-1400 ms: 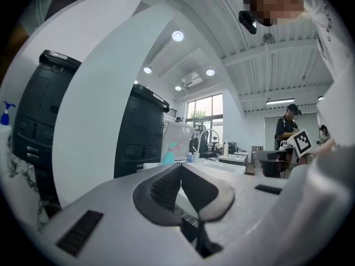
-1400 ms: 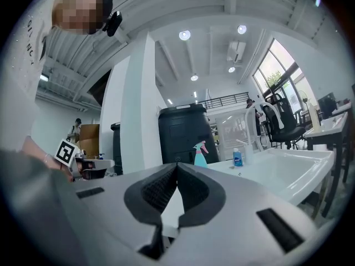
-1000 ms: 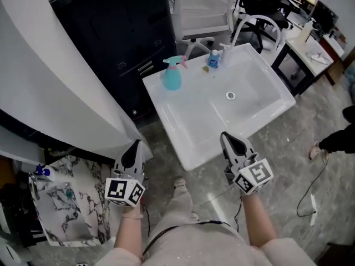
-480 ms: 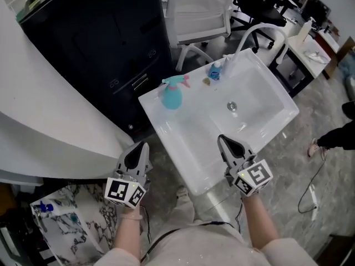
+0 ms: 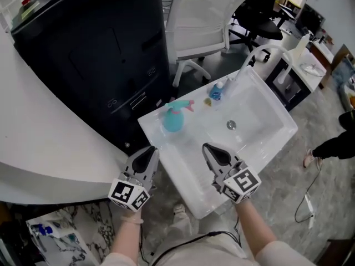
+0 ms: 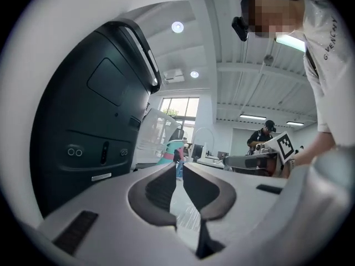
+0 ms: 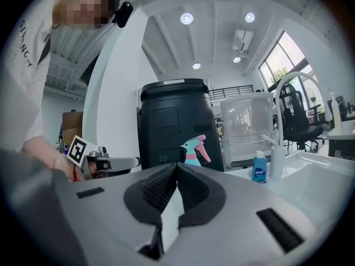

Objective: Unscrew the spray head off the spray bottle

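A teal spray bottle (image 5: 173, 118) with a pink trigger head stands upright on the back left corner of the white sink (image 5: 255, 112). It also shows far ahead as the spray bottle (image 6: 169, 151) in the left gripper view and the spray bottle (image 7: 194, 148) in the right gripper view. My left gripper (image 5: 151, 152) hovers off the sink's near left edge; its jaws are just opening to a thin slit, with nothing between them. Over the sink's near rim my right gripper (image 5: 214, 149) is shut and empty. Both are well short of the bottle.
A small blue soap bottle (image 5: 217, 91) and a curved faucet (image 5: 252, 57) stand at the sink's back. A tall black cabinet (image 5: 94, 43) and a white chair (image 5: 199, 15) lie behind. A white counter (image 5: 33, 137) curves at left. A person (image 5: 338, 143) stands at right.
The head view has swung forward, and both grippers have moved closer to the sink and the bottle. The left jaws have parted slightly.
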